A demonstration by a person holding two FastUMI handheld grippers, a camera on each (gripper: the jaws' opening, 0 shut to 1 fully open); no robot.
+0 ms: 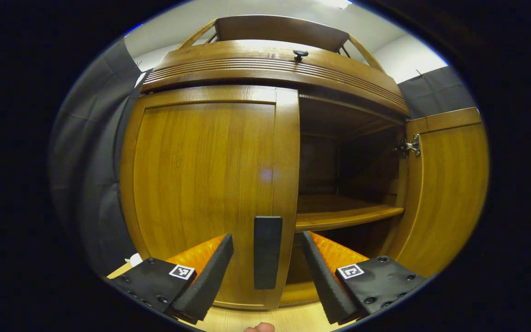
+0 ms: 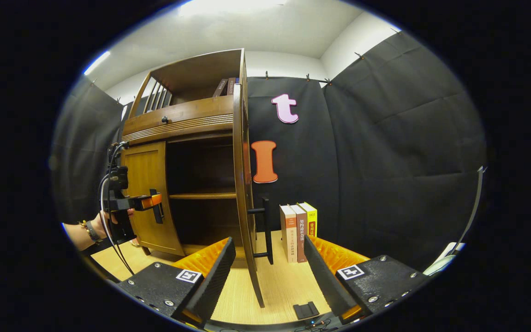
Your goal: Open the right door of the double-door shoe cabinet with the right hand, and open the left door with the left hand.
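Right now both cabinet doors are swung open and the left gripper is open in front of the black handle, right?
Not quite. Only the right door is swung open; the left door is shut, as the left gripper view shows. The left gripper is indeed open in front of the black handle.

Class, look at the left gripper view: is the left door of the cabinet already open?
No, the left door sits flush and shut, its handle between the open left gripper.

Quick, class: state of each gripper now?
Left gripper: open, holding nothing, fingers either side of the closed left wooden door's dark bar handle.
Right gripper: open, holding nothing.
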